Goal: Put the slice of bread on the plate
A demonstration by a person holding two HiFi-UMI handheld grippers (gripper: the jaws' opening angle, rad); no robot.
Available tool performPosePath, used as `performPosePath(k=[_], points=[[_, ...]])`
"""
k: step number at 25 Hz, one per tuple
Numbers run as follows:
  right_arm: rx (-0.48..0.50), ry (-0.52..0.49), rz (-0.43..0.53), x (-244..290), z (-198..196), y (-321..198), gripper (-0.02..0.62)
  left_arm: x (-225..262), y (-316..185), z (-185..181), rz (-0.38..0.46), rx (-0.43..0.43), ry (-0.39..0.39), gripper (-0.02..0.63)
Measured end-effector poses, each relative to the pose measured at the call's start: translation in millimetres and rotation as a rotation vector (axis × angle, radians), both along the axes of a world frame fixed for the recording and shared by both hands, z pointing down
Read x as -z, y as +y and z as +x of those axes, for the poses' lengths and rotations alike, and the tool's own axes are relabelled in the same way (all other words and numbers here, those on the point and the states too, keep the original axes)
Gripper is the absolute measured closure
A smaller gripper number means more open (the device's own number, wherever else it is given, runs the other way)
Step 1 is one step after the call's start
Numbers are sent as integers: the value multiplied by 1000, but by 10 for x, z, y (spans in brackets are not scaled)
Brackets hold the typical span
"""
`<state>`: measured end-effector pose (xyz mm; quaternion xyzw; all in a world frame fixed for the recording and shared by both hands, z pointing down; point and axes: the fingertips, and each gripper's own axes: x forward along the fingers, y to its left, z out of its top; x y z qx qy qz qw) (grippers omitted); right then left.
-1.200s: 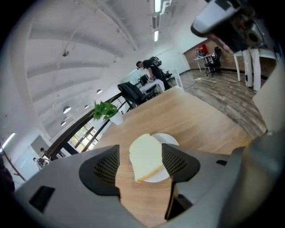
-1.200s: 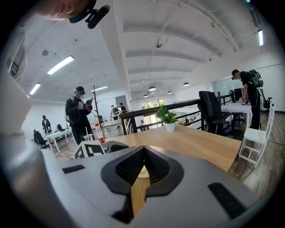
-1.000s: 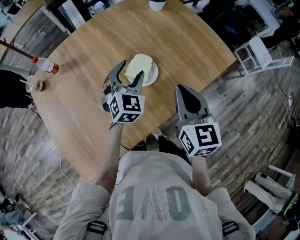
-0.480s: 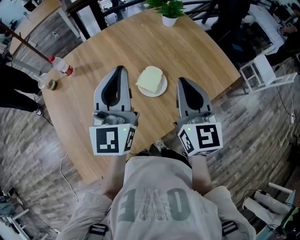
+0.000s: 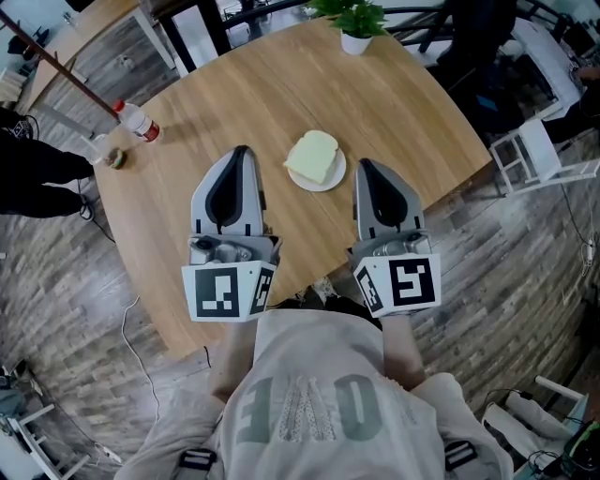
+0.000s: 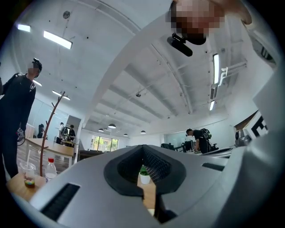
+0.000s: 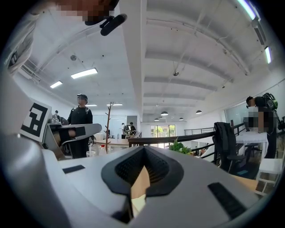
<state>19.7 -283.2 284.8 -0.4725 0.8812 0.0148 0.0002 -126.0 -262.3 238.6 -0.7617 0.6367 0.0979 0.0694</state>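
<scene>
A pale slice of bread (image 5: 314,155) lies on a small white plate (image 5: 323,181) near the middle of the round wooden table (image 5: 234,84). My left gripper (image 5: 242,151) hovers just left of the plate, jaws shut with nothing between them. To the plate's right my right gripper (image 5: 365,165) is shut and empty too. Neither touches the bread. In the left gripper view the closed jaws of the left gripper (image 6: 143,152) point level across the room. The right gripper (image 7: 143,153) shows the same in its own view, with a strip of table in the slit.
A potted plant (image 5: 354,23) stands at the table's far edge. A red-capped bottle (image 5: 139,122) and a cup (image 5: 109,156) sit at the left edge. A person in dark clothes (image 5: 37,169) stands left; a white chair (image 5: 539,150) is at the right.
The left gripper let go of the bread, shut, then rose and drew back to the plate's left. The bread stayed on the plate. The right gripper lifted a little.
</scene>
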Motion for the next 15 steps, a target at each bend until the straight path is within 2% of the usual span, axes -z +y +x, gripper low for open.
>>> performPosePath(k=[7,15], points=[[-5,7,-5,-38,41,8,578,-101,-31,-3,-33,-6,11,598],[-4,10,-11,-38,54,3,578,-76,-53,-9,-32,-6,9,598]])
